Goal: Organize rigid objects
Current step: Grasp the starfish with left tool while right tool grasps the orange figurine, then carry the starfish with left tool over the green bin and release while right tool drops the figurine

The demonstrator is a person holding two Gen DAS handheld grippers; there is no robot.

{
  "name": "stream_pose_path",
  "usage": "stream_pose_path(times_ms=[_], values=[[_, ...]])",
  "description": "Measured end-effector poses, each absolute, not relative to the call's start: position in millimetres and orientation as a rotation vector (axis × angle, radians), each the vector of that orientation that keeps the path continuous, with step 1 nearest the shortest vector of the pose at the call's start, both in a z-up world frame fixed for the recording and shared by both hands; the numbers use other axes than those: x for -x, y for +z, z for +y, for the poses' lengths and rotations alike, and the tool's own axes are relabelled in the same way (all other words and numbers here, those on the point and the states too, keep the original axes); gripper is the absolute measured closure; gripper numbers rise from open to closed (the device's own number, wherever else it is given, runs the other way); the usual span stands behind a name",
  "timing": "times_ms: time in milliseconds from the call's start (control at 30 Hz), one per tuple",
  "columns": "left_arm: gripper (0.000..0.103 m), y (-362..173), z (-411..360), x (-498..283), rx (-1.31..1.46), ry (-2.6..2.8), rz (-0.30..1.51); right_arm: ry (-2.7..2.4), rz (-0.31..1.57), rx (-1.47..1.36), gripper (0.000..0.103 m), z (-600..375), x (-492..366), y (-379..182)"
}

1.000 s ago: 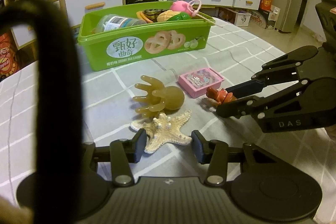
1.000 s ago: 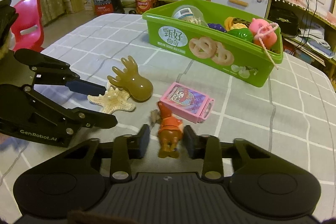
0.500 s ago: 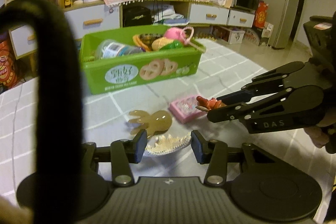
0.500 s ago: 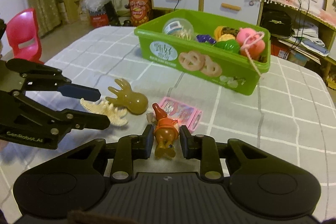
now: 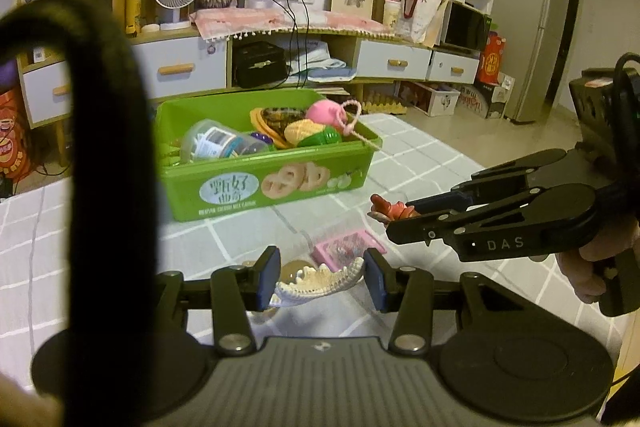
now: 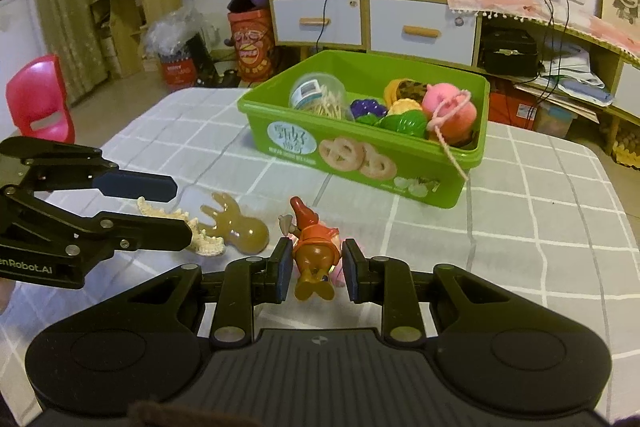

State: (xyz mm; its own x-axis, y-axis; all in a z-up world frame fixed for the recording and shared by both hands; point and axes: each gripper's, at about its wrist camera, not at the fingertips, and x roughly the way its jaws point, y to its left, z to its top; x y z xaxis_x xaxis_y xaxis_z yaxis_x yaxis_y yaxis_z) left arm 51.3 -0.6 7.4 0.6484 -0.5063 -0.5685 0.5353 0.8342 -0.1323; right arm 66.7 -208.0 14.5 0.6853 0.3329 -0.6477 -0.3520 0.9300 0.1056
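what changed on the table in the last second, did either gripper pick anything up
Both did. The left gripper, shut on the starfish, lifted it off the cloth; the right gripper raised the orange figurine it already clamped. The amber octopus toy, pink card box and green bin stayed put.

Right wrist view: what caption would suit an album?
Tongs grip an orange toy figure before a green toy bin.

Your starfish (image 5: 320, 281) is pale, knobbly, lifted edge-on; your orange figurine (image 6: 316, 251) hangs head-forward; the green bin (image 6: 360, 163) sits beyond, part-filled.
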Motion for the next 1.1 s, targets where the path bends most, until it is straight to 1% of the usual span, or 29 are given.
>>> stream_pose_path(times_ms=[600, 933, 1100], values=[[0.080, 36.6, 7.0, -78.8, 0.037, -0.512, 0.573, 0.346, 0.688, -0.090, 0.072, -218.0, -84.2, 30.8], [0.080, 51.8, 12.0, -116.8, 0.126, -0.409, 0.542, 0.309, 0.656, -0.181, 0.072, -221.1, -110.6, 41.7], [0.080, 50.7, 11.8, -146.0, 0.125, -0.364, 0.564, 0.287, 0.632, -0.265, 0.072, -224.7, -130.4, 45.2]])
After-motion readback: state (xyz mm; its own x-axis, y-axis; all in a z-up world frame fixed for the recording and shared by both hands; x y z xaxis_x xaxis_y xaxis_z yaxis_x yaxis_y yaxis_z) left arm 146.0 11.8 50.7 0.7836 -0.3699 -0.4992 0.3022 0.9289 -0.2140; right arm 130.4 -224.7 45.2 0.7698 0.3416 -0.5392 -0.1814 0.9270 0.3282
